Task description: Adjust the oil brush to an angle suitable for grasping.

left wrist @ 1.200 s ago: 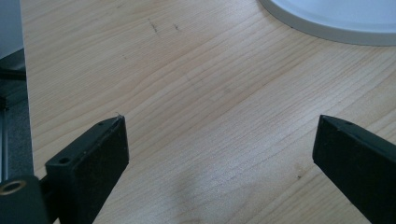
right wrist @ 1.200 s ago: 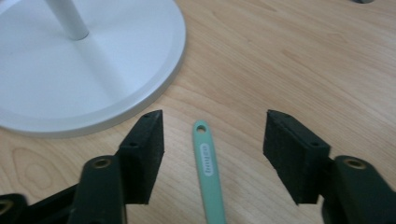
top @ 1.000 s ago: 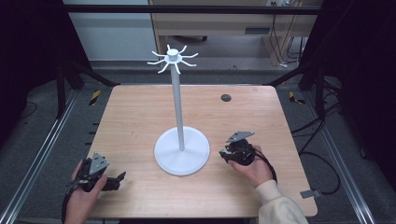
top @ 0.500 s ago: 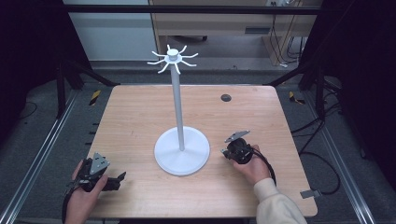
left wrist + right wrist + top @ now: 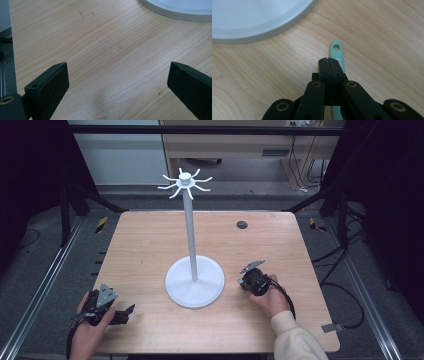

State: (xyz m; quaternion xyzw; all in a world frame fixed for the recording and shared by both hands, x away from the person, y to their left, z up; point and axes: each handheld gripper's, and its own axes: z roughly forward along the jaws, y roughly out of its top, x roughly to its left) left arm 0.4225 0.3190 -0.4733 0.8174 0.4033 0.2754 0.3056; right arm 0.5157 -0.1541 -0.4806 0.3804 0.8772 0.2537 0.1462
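A white stand (image 5: 190, 230) with hooked arms at its top (image 5: 185, 181) rises from a round base (image 5: 195, 280) at the table's middle. Just right of that base, my right gripper (image 5: 241, 283) sits low on the table. In the right gripper view its jaws (image 5: 328, 60) are pressed flush together. A mint-green handle with a hole (image 5: 336, 48) lies on the wood under them and sticks out past the tips, beside the base's rim (image 5: 257, 17). My left gripper (image 5: 127, 312) rests near the front left edge, open (image 5: 117, 75) over bare wood, with the base rim (image 5: 180, 10) farther off.
A small dark round hole or plug (image 5: 242, 224) marks the wooden table (image 5: 150, 245) at the back right. Metal rails (image 5: 45, 285) run along both sides of the table, with cables on the floor to the right (image 5: 345, 295).
The right gripper has shifted slightly and its top plate has tilted. The left gripper has stayed put.
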